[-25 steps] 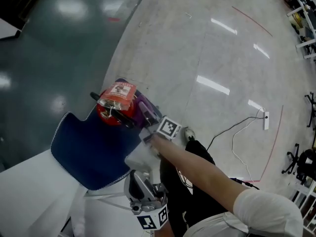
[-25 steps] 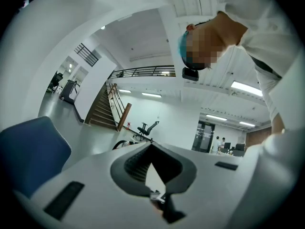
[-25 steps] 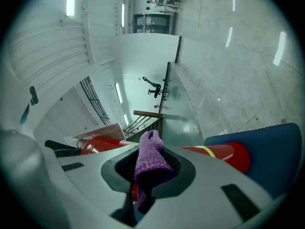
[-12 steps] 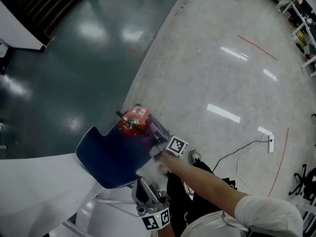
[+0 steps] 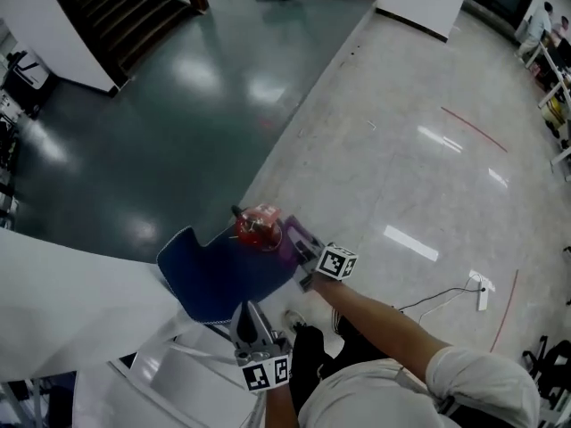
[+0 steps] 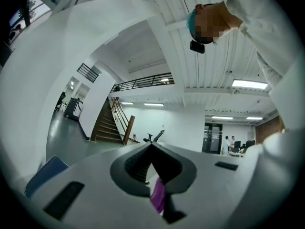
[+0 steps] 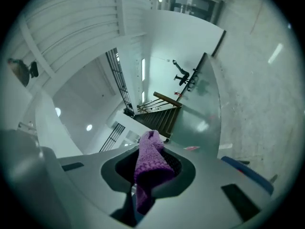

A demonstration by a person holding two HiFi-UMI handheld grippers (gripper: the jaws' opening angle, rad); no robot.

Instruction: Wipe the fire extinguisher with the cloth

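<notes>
Right hand-held gripper (image 7: 151,144) clamps purple cloth (image 7: 148,165) — clear in its own view — head view shows the fire extinguisher (image 5: 259,228) beside it.

Figure: from the head we look steeply down, from well above, on the left gripper (image 5: 245,315), the right gripper (image 5: 305,250) and the floor (image 5: 401,150); each gripper view sits close behind its jaws, facing outward; all three share the staircase (image 5: 116,12).

Purple knit cloth (image 7: 151,163), red fire extinguisher (image 5: 258,228), navy seat (image 5: 223,279)
</notes>
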